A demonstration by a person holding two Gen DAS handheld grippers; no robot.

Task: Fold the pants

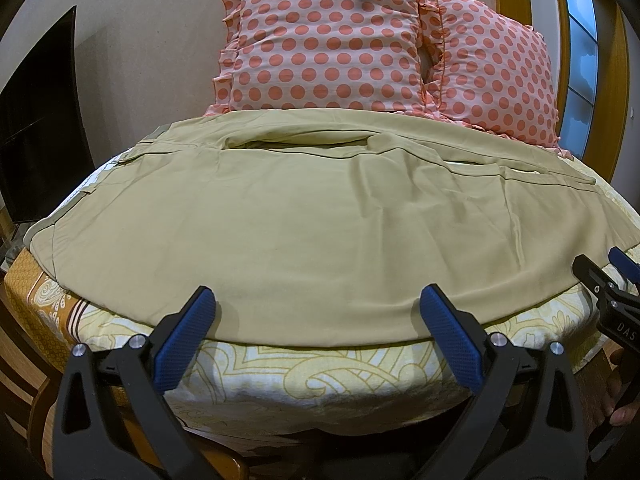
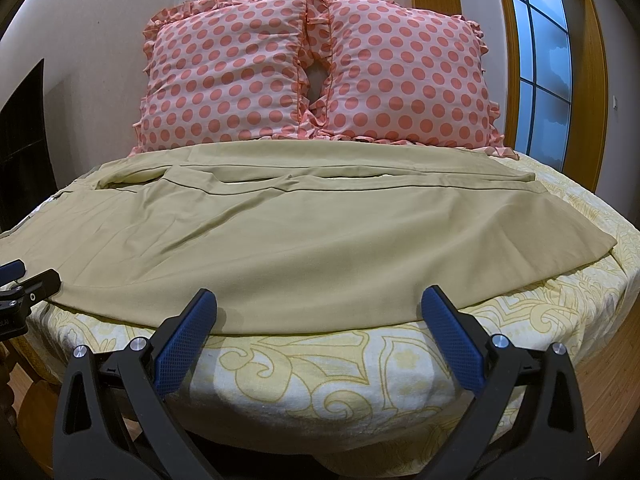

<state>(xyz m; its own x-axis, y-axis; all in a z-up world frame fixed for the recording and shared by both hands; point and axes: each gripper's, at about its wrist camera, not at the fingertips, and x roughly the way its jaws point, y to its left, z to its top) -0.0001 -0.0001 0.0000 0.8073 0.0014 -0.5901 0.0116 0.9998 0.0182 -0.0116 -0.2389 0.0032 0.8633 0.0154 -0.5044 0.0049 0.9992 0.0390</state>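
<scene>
Khaki pants (image 1: 312, 216) lie spread sideways across the bed, waistband at the left, legs running right; they also show in the right wrist view (image 2: 304, 240). One leg lies nearer, the other behind it by the pillows. My left gripper (image 1: 318, 300) is open, its blue fingertips just over the near hem edge of the pants. My right gripper (image 2: 320, 300) is open at the same near edge further right, holding nothing. The right gripper also shows at the right edge of the left wrist view (image 1: 608, 280), and the left gripper at the left edge of the right wrist view (image 2: 24, 280).
The bed has a yellow patterned sheet (image 2: 320, 368). Two pink polka-dot pillows (image 2: 316, 68) stand against the wall behind the pants. A dark screen (image 1: 36, 136) is at the left. A wooden-framed window (image 2: 540, 56) is at the right.
</scene>
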